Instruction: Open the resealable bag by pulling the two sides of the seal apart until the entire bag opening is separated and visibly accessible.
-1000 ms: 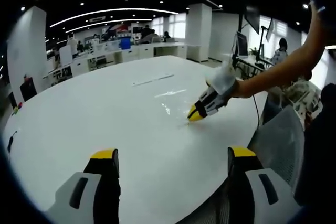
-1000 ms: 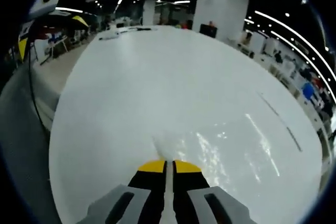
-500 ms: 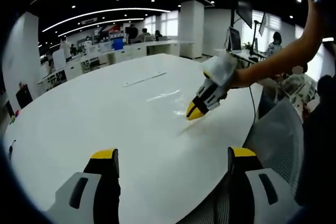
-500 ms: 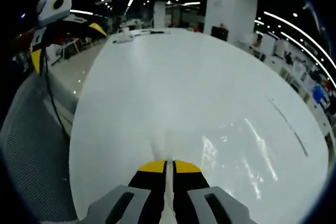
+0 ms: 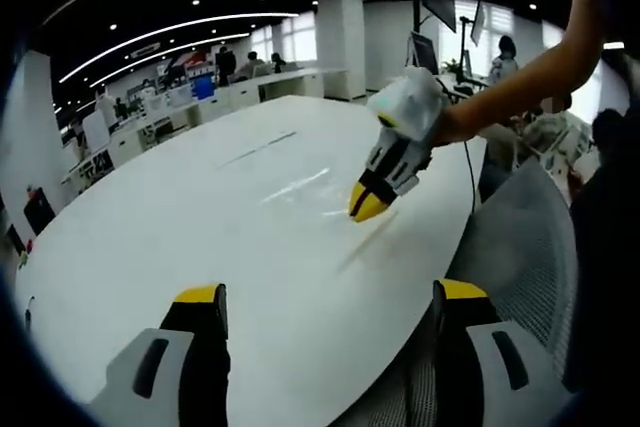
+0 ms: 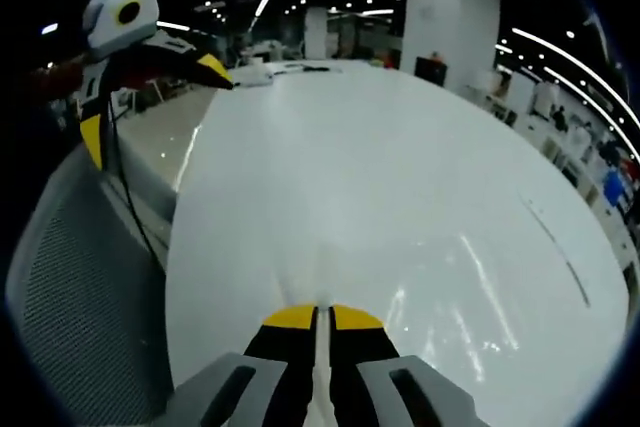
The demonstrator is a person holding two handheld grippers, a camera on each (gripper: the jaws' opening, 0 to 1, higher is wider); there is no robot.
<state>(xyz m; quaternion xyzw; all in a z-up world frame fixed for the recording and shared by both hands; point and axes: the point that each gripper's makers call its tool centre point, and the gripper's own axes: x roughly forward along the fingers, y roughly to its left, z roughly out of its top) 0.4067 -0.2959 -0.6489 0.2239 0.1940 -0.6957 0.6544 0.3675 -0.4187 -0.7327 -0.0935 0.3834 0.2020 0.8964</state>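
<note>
The resealable bag (image 5: 340, 209) lies clear and hard to make out on the white table (image 5: 180, 227) in your left gripper view, its near edge pinched in your right gripper (image 5: 365, 205), whose yellow tips are closed together. Your left gripper (image 5: 325, 297) hangs over the table's edge, jaws spread wide with nothing between them.

In your right gripper view, the right gripper (image 6: 317, 315) clamps a thin strip of the bag (image 6: 318, 277). Your left gripper (image 6: 150, 77) shows at upper left, jaws apart, beside a mesh chair (image 6: 80, 287).

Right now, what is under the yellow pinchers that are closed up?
The right gripper is pinching a thin clear sheet, likely the bag. Under it lies the white table. The bag's seal cannot be made out.
</note>
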